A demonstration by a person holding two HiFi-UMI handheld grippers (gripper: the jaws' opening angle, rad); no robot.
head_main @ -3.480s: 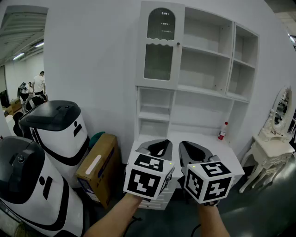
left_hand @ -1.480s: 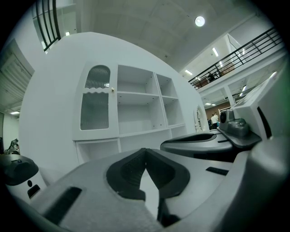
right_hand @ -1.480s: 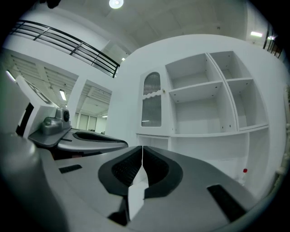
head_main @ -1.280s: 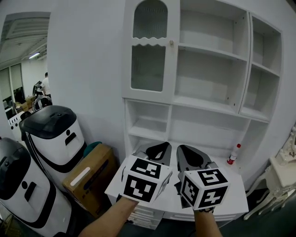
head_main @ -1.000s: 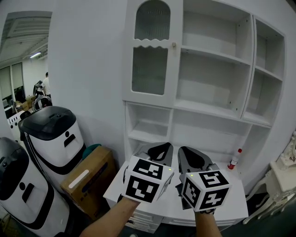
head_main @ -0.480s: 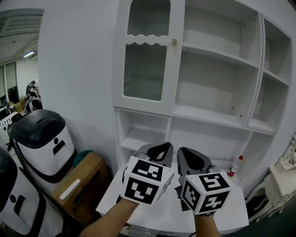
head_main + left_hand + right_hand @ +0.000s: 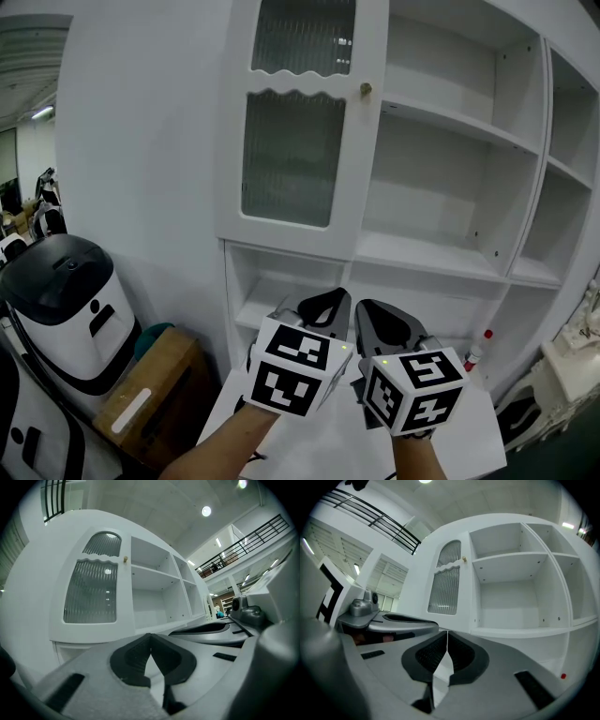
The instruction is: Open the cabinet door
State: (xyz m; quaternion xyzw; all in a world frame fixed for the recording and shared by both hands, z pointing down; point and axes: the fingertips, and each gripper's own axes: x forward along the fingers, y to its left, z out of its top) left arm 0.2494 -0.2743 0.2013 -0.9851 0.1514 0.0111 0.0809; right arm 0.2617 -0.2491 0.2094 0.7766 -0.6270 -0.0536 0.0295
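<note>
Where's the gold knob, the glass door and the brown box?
Small round gold knob (image 7: 366,89): head view, on its front.
White cabinet door with ribbed glass (image 7: 284,159): head view, middle of the lower pane.
Brown cardboard box (image 7: 150,380): head view, on its top face.

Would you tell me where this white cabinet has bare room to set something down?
The open shelves right of the glass door are bare, as is the cubby beneath it. The counter, where visible, is bare but for a small bottle at its right. A white machine and cardboard box crowd the left side.
</note>
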